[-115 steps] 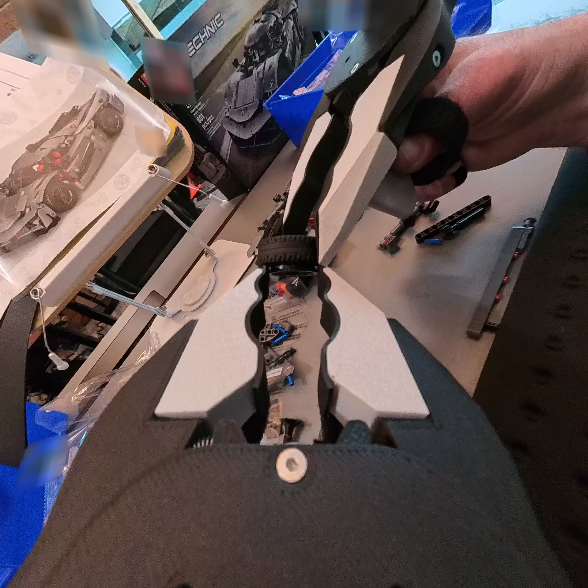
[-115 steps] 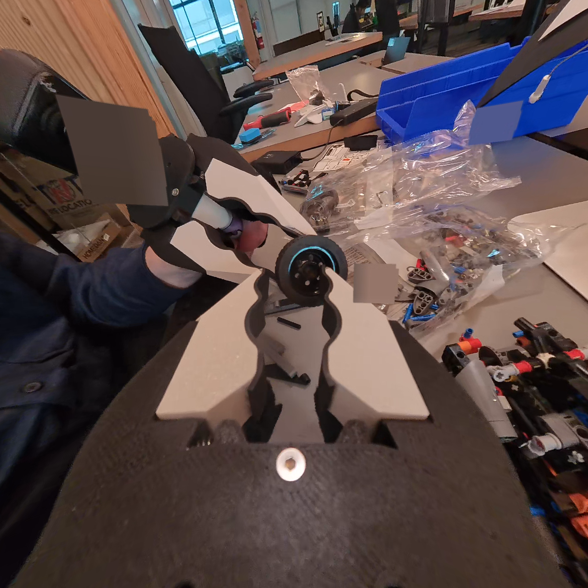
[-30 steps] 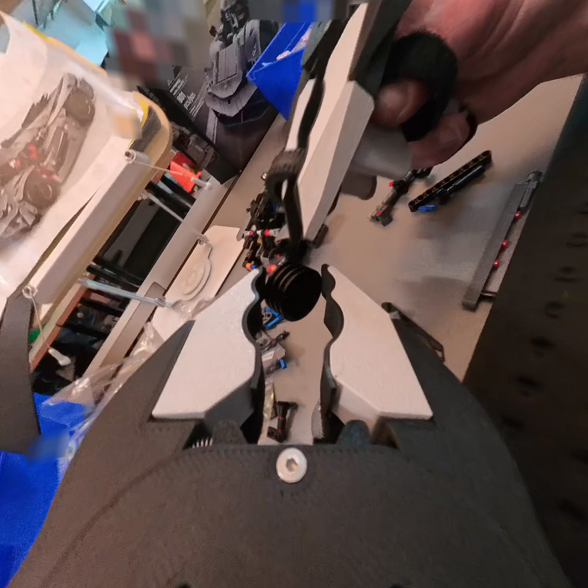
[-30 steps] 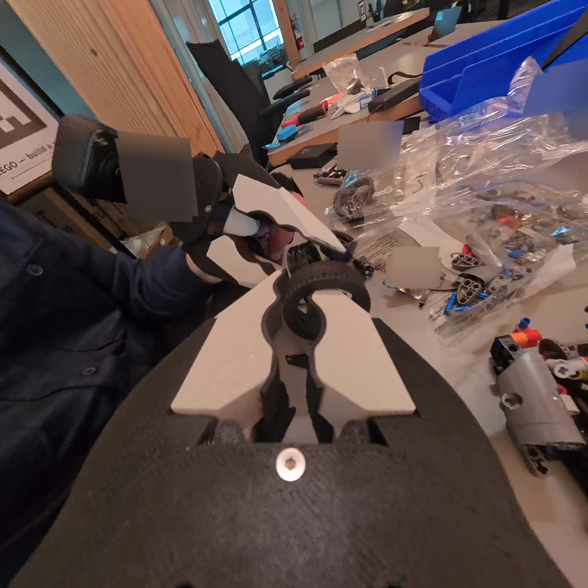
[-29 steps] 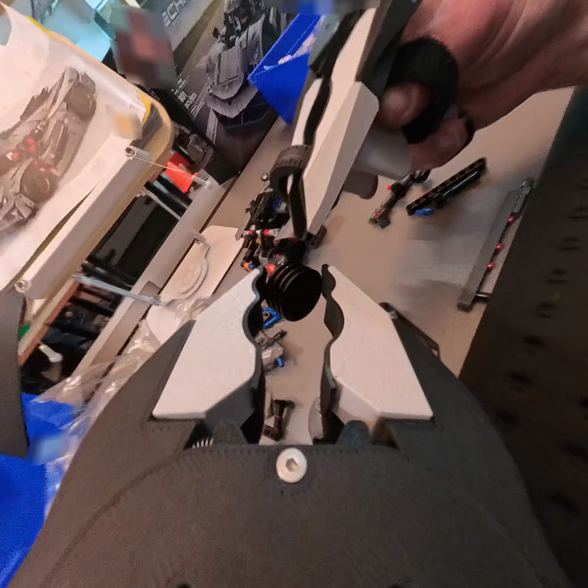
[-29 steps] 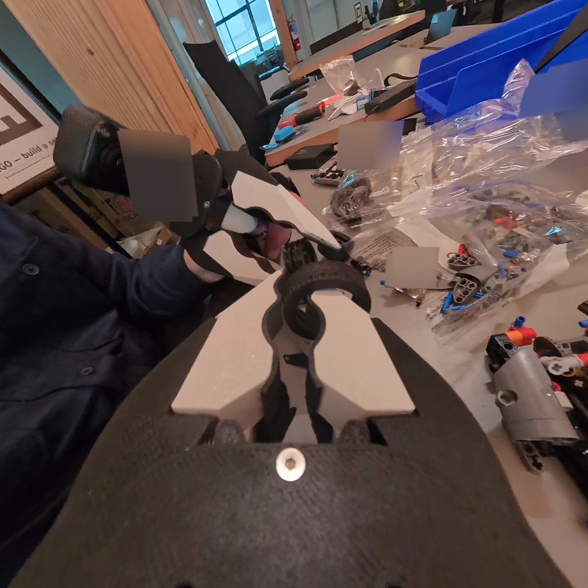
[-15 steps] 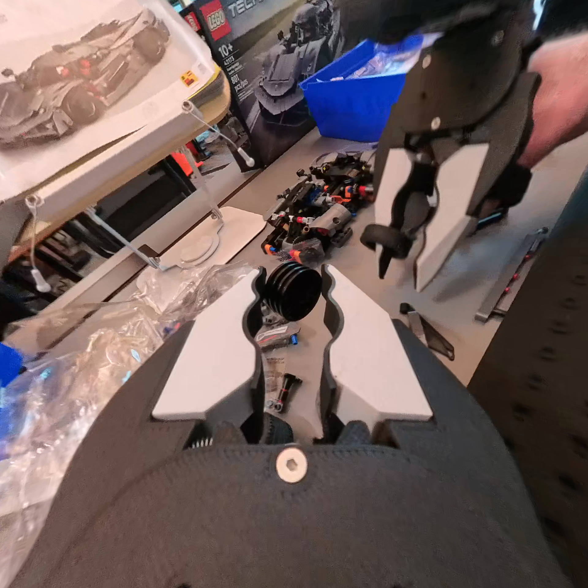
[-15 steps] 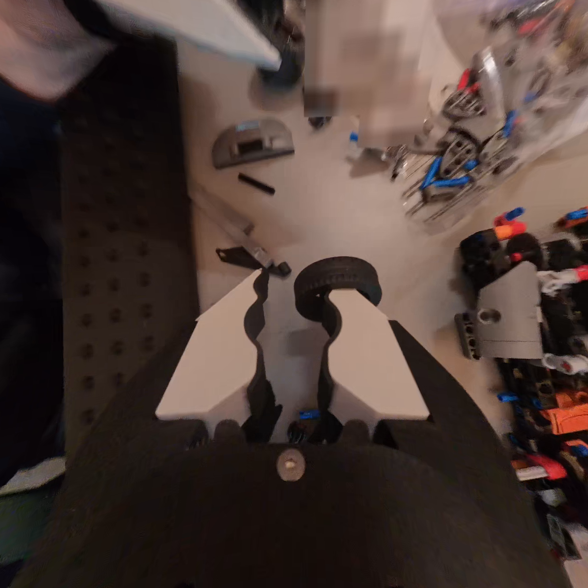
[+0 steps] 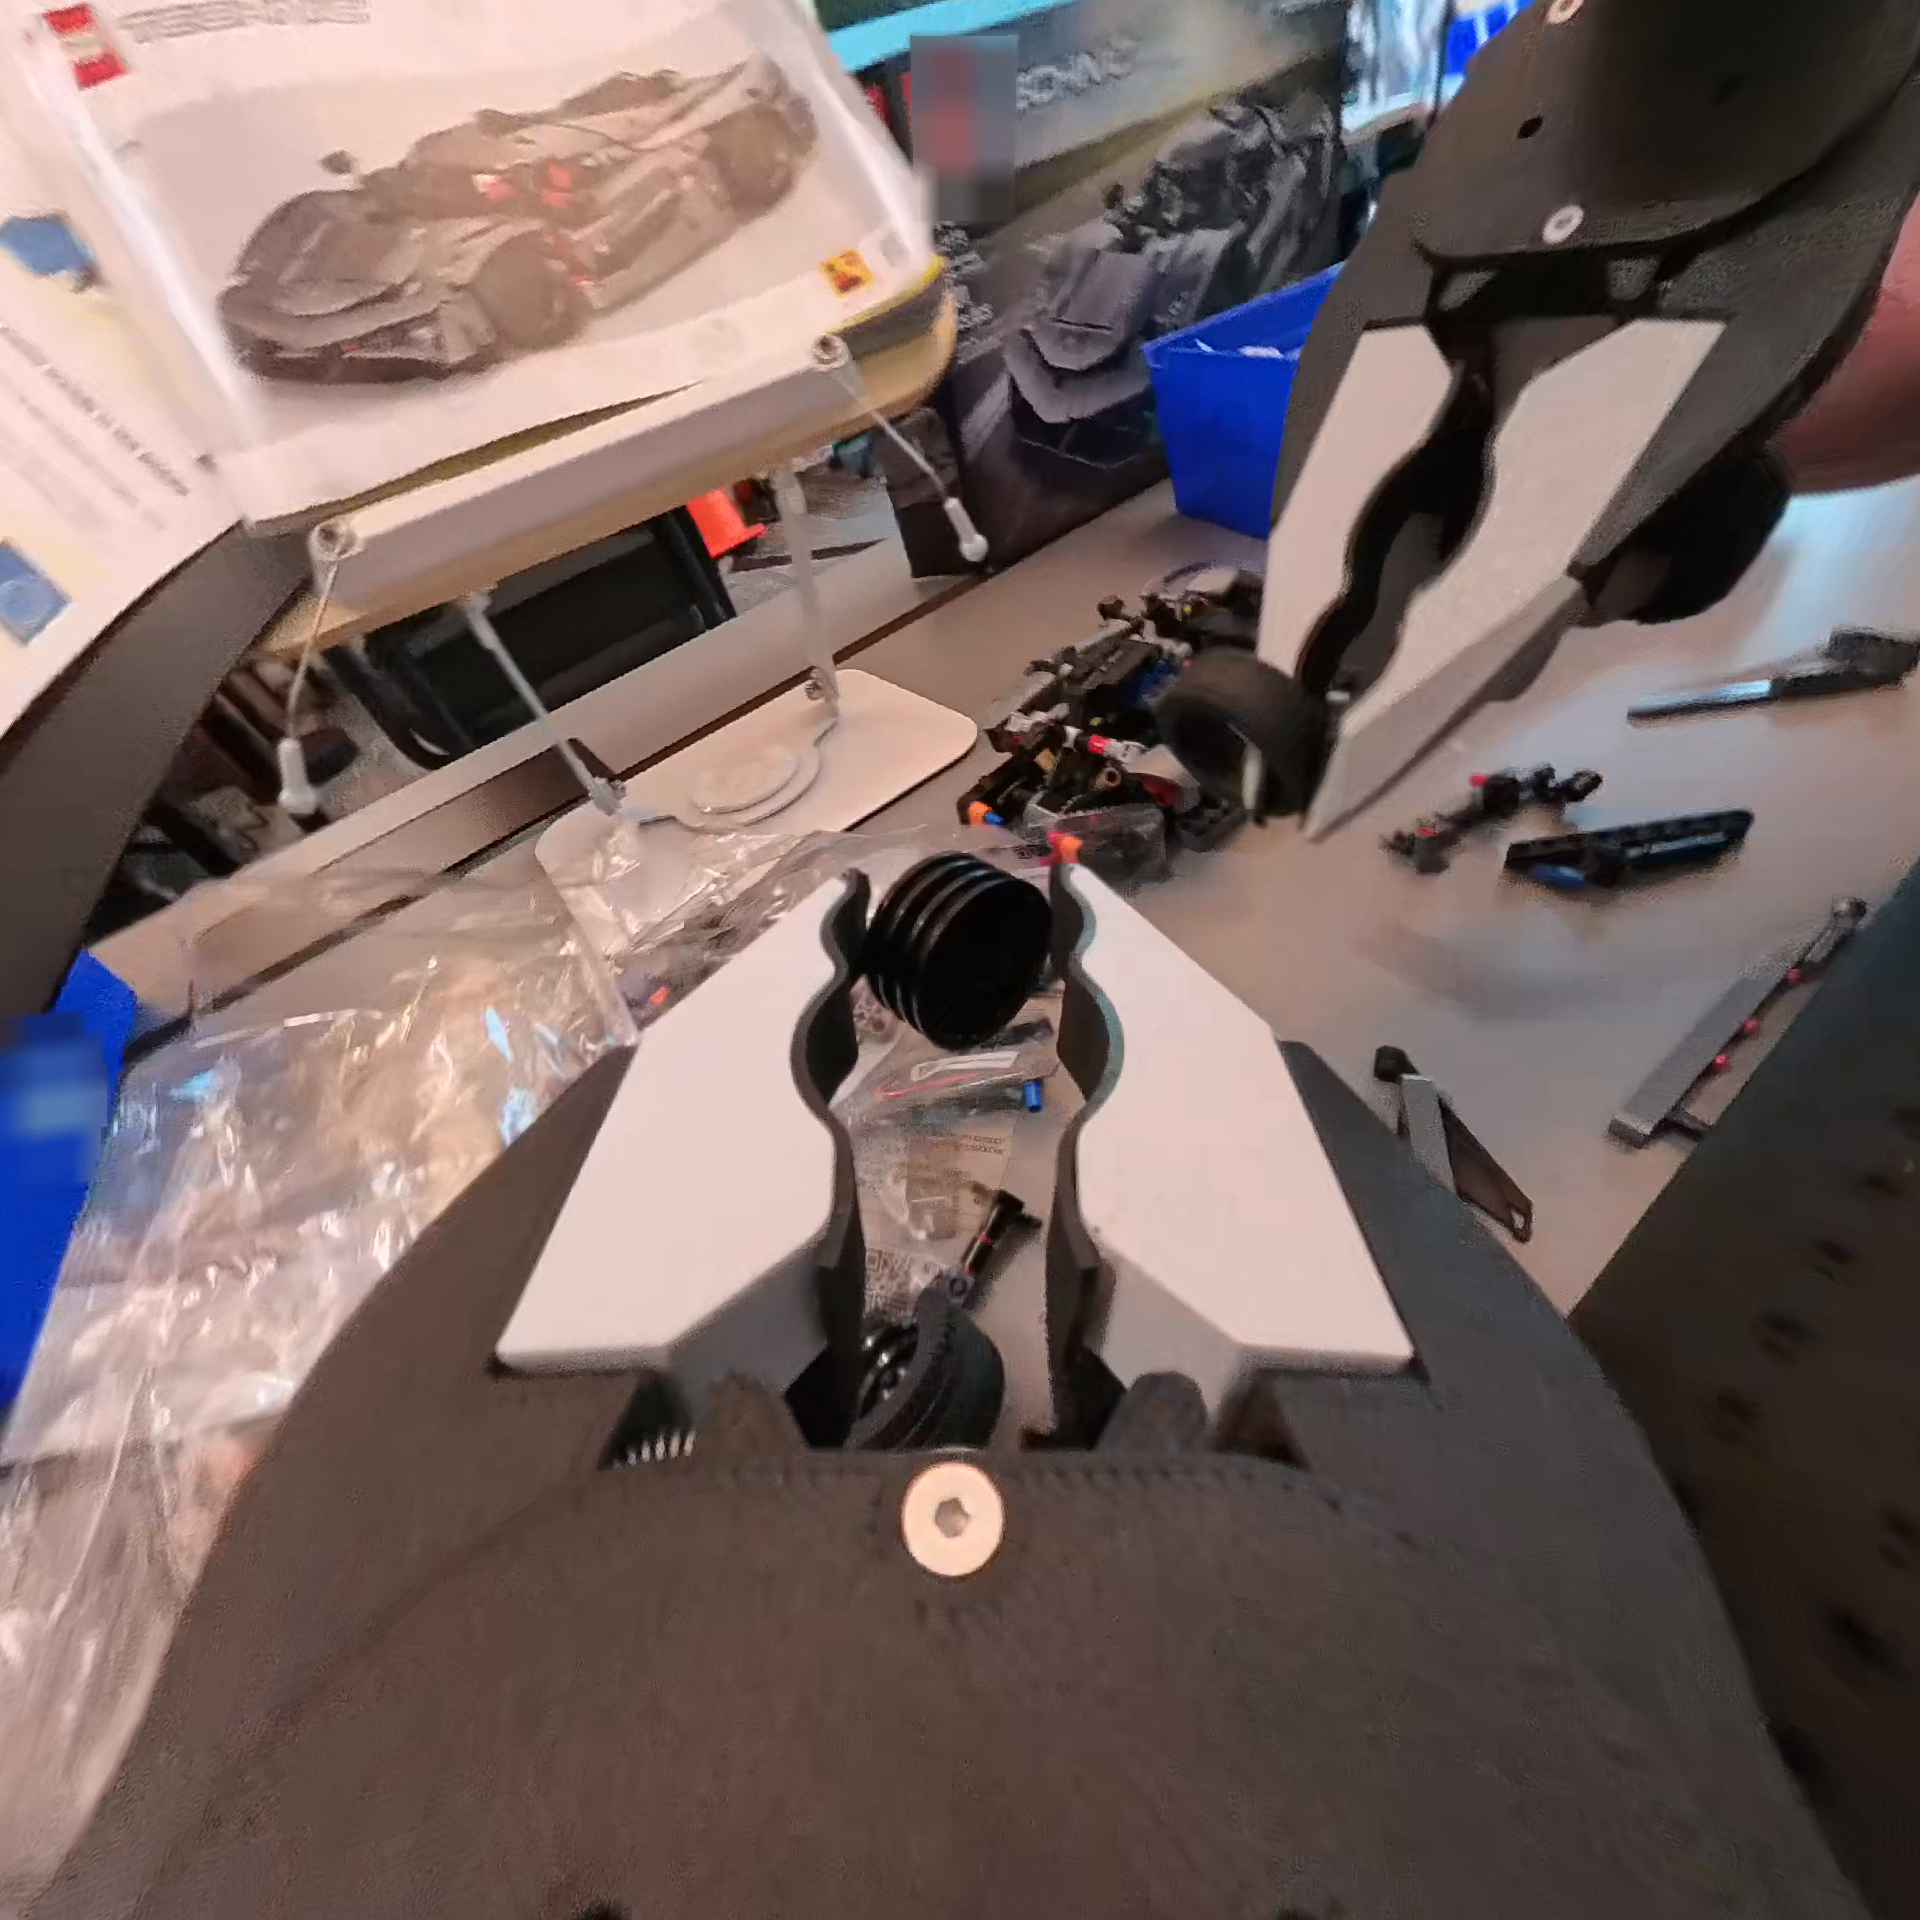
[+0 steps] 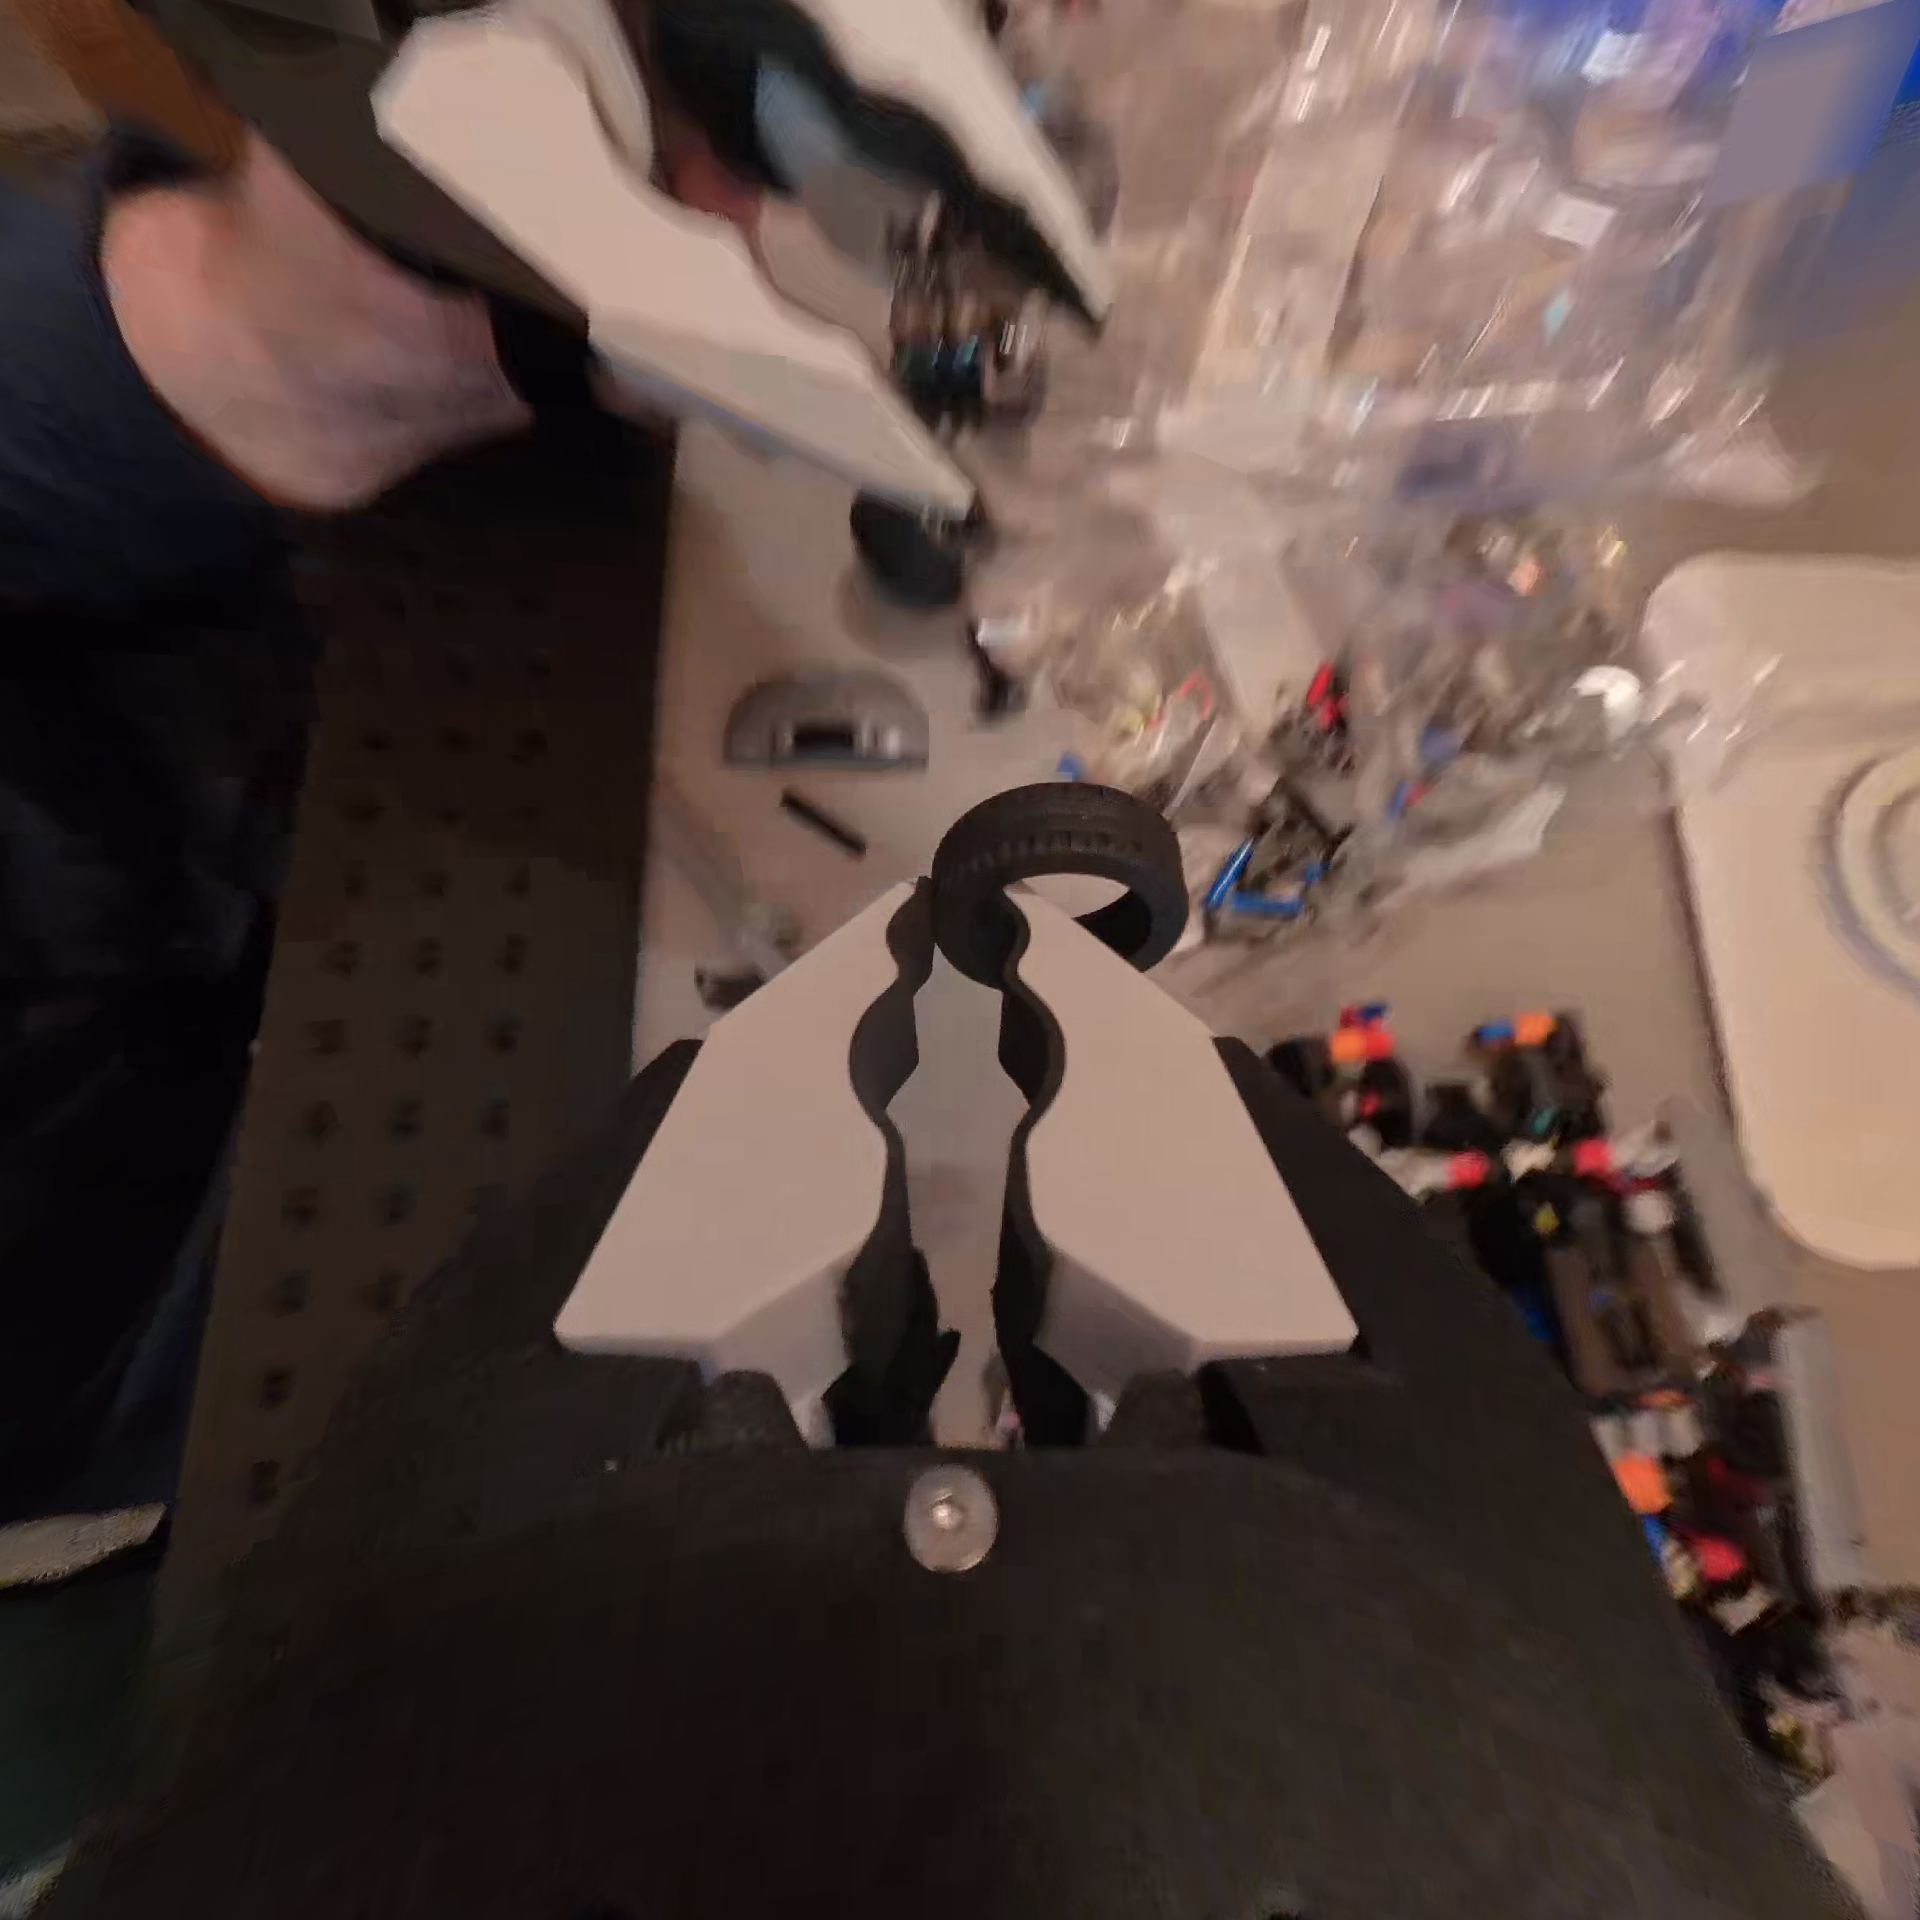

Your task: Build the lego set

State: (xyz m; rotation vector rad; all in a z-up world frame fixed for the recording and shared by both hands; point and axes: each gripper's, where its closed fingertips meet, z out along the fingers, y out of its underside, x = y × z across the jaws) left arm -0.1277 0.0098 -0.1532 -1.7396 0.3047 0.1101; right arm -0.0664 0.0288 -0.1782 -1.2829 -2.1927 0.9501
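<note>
My left gripper (image 9: 954, 902) is shut on a black ribbed wheel rim (image 9: 956, 966) and holds it above the table. My right gripper (image 10: 971, 906) is shut on the wall of a black rubber tyre (image 10: 1060, 857), which sticks out past its tips. The tyre also shows in the left wrist view (image 9: 1226, 727), at the tips of the right gripper (image 9: 1314, 727), just in front of the partly built car chassis (image 9: 1091, 748). The chassis also shows in the right wrist view (image 10: 1558, 1164), to the right of my right gripper. That view is blurred.
An instruction booklet (image 9: 468, 239) rests on a stand with a white base (image 9: 831, 748). Clear bags of parts (image 9: 312, 1122) lie at the left. A second wheel (image 9: 925, 1371) lies under my left gripper. A grey arched piece (image 10: 826, 727), black beams (image 9: 1621, 836) and a blue bin (image 9: 1216, 416) are on the table. My hands' fingertips stand some 8 centimetres from each other. The grey arched piece (image 10: 826, 727) sits 11 centimetres or so from the ends of my left fingers.
The tyre has come off the rim. The grippers have moved apart, the left keeping the rim. The right swung down over the table and closed on the tyre's wall.
</note>
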